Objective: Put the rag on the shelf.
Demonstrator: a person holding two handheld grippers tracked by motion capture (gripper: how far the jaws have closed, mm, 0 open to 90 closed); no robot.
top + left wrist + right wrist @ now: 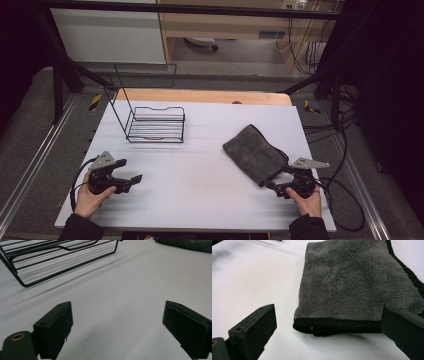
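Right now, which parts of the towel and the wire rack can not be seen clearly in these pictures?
- Towel: in the right gripper view its far end is cut off by the top edge; the right finger hides one near corner.
- Wire rack: in the left gripper view, cut off by the top and left edges.
- Towel's underside: hidden against the table, high view.

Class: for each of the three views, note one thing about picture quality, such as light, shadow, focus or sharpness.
High view: the white table is evenly lit, the surroundings dark. Left gripper view: the wire rack casts soft striped shadows, and the near tongs look blurred. Right gripper view: the grey towel shows crisp pile; its folded edge throws a thin shadow.
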